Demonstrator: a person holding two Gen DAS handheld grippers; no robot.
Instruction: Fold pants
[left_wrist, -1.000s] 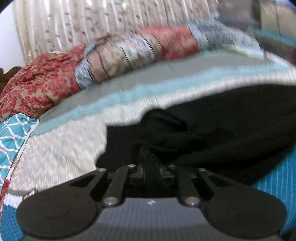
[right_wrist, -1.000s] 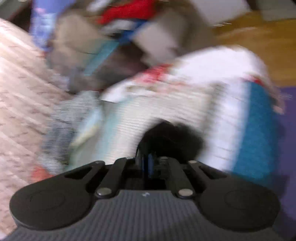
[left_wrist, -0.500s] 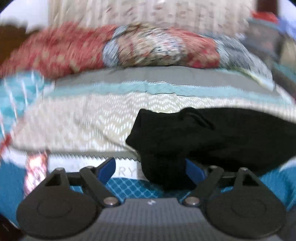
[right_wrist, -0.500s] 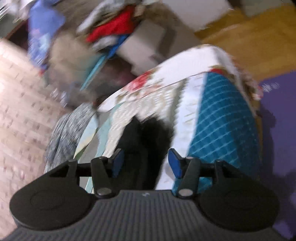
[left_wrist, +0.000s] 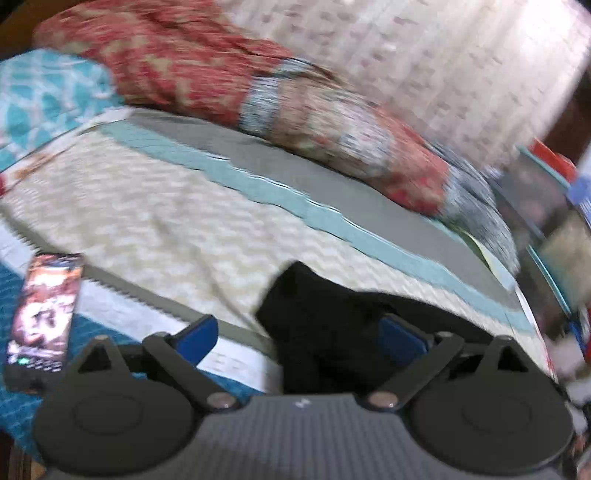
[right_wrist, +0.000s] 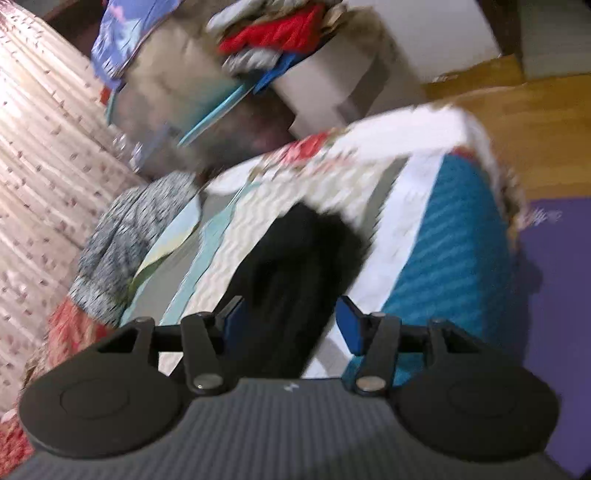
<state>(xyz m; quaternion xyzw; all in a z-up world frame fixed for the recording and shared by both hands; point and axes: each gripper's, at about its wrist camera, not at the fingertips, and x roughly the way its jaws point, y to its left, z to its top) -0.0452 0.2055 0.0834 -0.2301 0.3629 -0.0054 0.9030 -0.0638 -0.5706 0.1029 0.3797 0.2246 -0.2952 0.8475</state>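
The black pants (left_wrist: 332, 325) lie bunched on the patterned bedspread (left_wrist: 155, 221). My left gripper (left_wrist: 299, 334) is open, its blue pads spread apart just above the near end of the pants, holding nothing. In the right wrist view the pants (right_wrist: 295, 269) stretch away along the bed. My right gripper (right_wrist: 288, 319) is open with the black cloth showing between its pads, not pinched.
A phone (left_wrist: 44, 314) lies on the teal part of the bedspread at the left. Red patterned pillows (left_wrist: 221, 74) line the far side by a curtain. A pile of clothes and boxes (right_wrist: 258, 55) stands beyond the bed end. Wood floor and a purple mat (right_wrist: 554, 295) lie right.
Both grippers were shut on the pants a second ago and have opened and let go. Both have pulled back, and the left view has swung to the right.
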